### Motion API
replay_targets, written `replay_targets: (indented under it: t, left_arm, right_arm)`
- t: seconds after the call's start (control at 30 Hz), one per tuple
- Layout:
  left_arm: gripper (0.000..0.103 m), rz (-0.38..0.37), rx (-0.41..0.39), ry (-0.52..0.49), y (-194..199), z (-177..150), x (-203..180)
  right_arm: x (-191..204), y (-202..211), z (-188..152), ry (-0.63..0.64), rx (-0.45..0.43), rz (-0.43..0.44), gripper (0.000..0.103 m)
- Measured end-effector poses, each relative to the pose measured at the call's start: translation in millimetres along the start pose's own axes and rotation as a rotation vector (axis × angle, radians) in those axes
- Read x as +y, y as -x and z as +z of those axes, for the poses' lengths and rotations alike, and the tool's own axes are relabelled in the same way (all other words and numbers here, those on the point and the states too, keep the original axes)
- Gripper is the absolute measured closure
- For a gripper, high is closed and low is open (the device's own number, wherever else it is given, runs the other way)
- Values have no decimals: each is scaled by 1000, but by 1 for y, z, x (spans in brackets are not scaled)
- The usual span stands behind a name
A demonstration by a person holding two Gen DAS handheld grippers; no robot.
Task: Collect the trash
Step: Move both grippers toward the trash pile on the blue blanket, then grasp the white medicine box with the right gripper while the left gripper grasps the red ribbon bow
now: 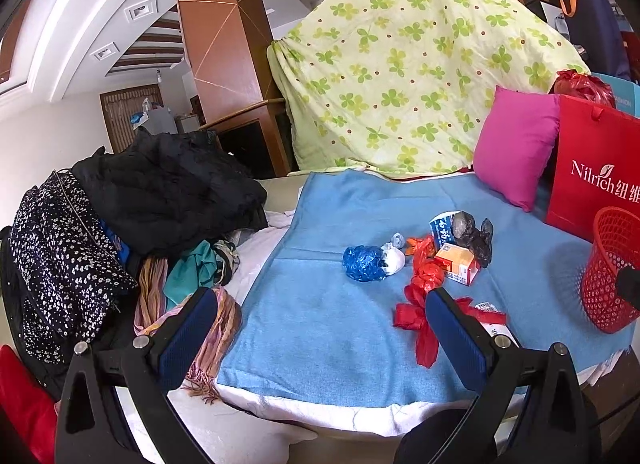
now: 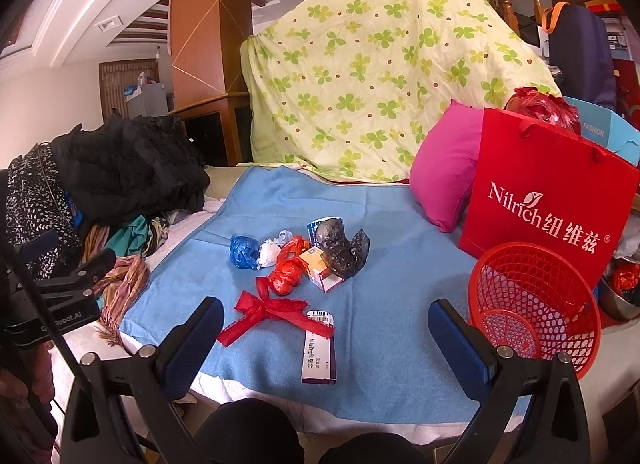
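Two grippers: left gripper point(image 1: 320, 328) and right gripper point(image 2: 326, 338) hover over a blue blanket point(image 2: 384, 344), jaws spread wide on both, nothing held.
Trash: a loose cluster mid-blanket — blue crumpled wrapper point(image 2: 243, 251), white wad point(image 2: 269, 253), red plastic bundle point(image 2: 286, 274), orange-and-white carton point(image 2: 320, 268), dark grey crumpled bag point(image 2: 340, 250), touching or nearly so.
Nearer pieces: a red ribbon bow point(image 2: 266, 310) and a flat purple-edged medicine box point(image 2: 319, 356) lie closest to the right gripper, the bow overlapping the box's far end.
Bin: red mesh basket point(image 2: 534, 300) stands tilted at the blanket's right edge, mouth facing the camera, just beside the right gripper's outer finger.
Step in hand: likely the first pick; the box between the right fingers looks the easiest start.
Doing it well: close across the box's narrow width, lift clear of the ribbon so it does not drag, then release well inside the basket's mouth.
Pose: both tools angled downward and forward, level with each other, left one set further left near the scarf point(image 1: 216, 344).
Risk: soft plastic may slip from a shallow pinch.
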State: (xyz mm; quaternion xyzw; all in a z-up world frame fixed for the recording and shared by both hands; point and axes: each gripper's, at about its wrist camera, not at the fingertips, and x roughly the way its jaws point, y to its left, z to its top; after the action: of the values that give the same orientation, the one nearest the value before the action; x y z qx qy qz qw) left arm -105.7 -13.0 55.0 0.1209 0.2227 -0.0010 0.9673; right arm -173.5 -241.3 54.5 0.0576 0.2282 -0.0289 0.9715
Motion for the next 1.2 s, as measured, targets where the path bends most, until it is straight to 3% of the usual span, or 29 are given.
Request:
replay_targets:
  t: [0.5,0.77,0.87,0.97,1.07,1.2]
  left_arm:
    - [0,-6,37,-7,-18,-5,1]
    - [0,-18,99,-3,-56,-15,0]
    - [0,-55,143,2,-77,-24,0]
    - [0,-126,218,-6,-112,-40,-3]
    - [0,-213,298,6,-146,-53,-7]
    - [0,-305,377,27,-182,-61,-17]
  right_arm:
    - [3,-20,-7,25,25,-2,0]
    - [0,-60,-22,-9,153,22,0]
    - [-3,-86,-31,-9,179,25,0]
    - [-14,-124,-49,-30,276,37,2]
    - [-22,-158,-64,-73,355,58,18]
    - [-25,-209,-83,-116,457,98,19]
